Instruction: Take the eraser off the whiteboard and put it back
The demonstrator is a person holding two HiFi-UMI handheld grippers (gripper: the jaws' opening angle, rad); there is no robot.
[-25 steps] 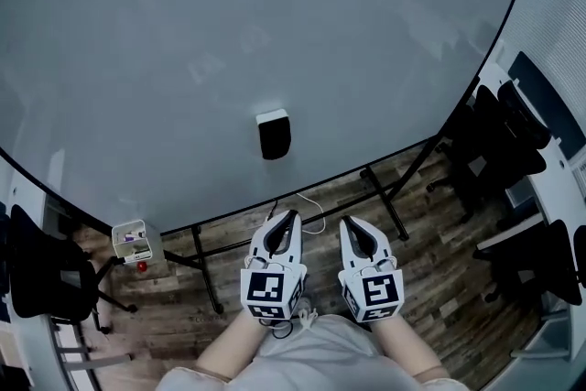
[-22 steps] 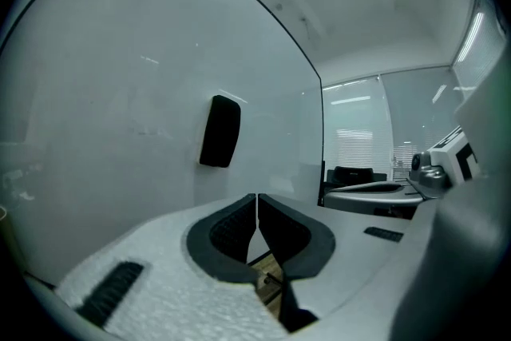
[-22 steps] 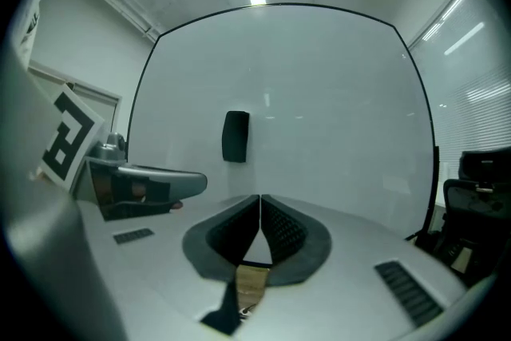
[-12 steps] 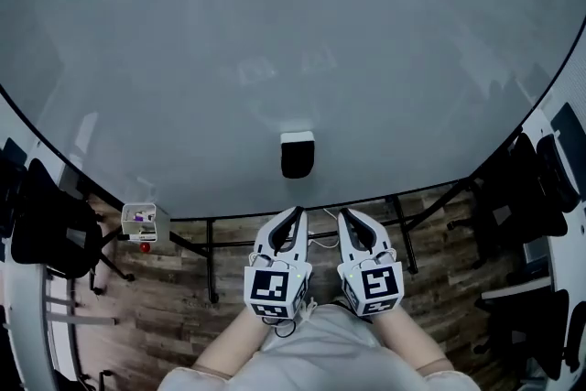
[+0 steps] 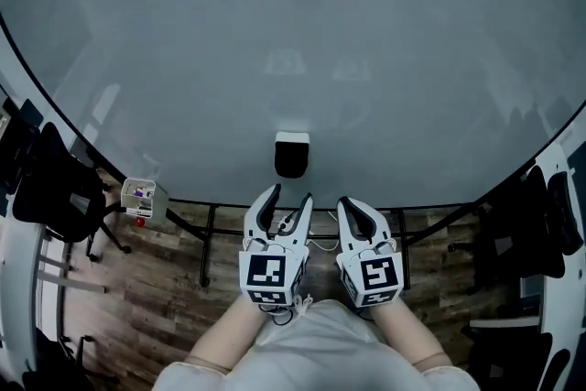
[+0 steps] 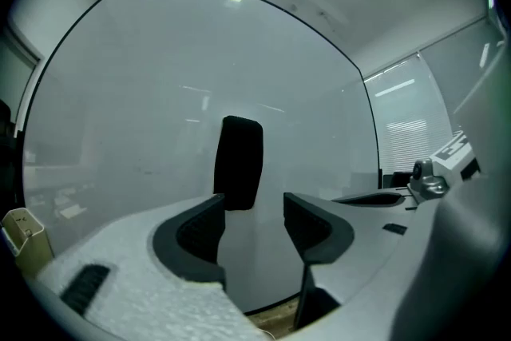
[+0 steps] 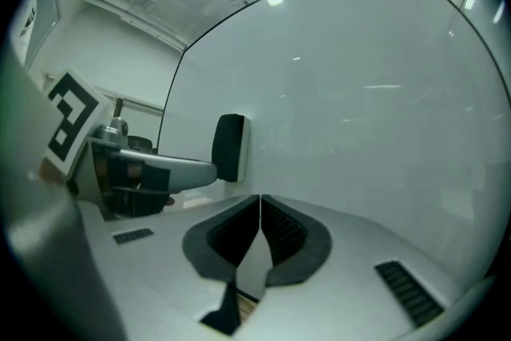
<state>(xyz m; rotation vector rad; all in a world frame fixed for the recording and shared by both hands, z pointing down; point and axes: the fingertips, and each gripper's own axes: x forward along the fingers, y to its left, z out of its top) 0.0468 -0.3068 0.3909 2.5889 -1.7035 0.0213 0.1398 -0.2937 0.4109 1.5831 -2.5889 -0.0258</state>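
Note:
A black eraser [image 5: 291, 154] with a white top clings low on the big whiteboard [image 5: 293, 32]. My left gripper [image 5: 287, 196] is just below and short of it, level, and its jaws have just been opening, with nothing between them. In the left gripper view the eraser [image 6: 239, 164] stands upright just beyond the open left gripper [image 6: 254, 208], slightly left of the gap. My right gripper [image 5: 347, 205] is beside the left one, shut and holding nothing. The right gripper view shows the eraser [image 7: 230, 148] up and to the left of the shut right gripper [image 7: 260, 208].
The whiteboard stands on black legs [image 5: 207, 243] over a wooden floor [image 5: 156, 298]. A small box of items [image 5: 139, 197] sits on a stand at the left. Black chairs stand at the left [image 5: 50, 192] and the right [image 5: 540, 224].
The left gripper's jaws have opened from shut. Both grippers have moved up closer to the eraser, which now sits nearer the middle of the head view. The right gripper stays shut.

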